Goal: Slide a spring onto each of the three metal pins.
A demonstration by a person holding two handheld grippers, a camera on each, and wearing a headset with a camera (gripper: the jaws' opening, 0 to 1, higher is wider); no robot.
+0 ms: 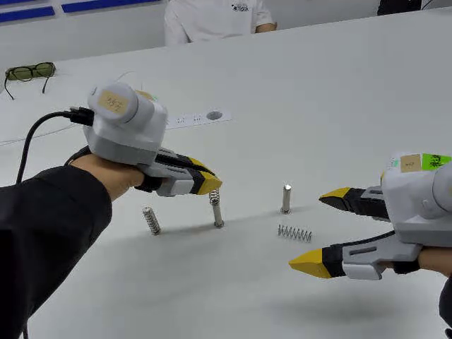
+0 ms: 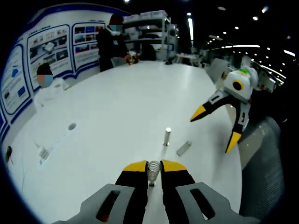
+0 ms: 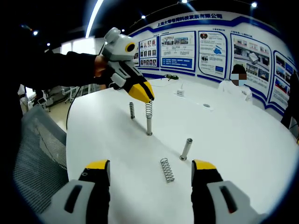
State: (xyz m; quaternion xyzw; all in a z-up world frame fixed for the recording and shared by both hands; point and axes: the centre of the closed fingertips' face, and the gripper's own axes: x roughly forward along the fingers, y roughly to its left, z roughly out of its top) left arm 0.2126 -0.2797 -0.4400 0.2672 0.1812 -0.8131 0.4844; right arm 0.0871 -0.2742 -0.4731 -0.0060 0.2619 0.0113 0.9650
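1. We log the left gripper [image 2: 154,167] clenched on a spring [image 2: 153,171] that sits on top of the middle pin [image 1: 218,215]; in the head view its yellow tips hide the coil's upper end
2. The right gripper [image 3: 150,165] gapes wide with nothing in it, and in the head view the frame edge cuts off its body
3. The loose spring [image 3: 165,170] lies flat on the table [image 1: 339,106], just beside the bare pin [image 1: 286,198]
4. The left pin [image 1: 151,220] wears a coil; we can hardly make out the metal inside

Across your white table [image 1: 339,85] sits a person [image 1: 212,18] in a white shirt; green-tinted glasses [image 1: 30,71] lie far left, a white paper strip [image 1: 194,119] near the middle, display posters [image 3: 180,46] hang behind
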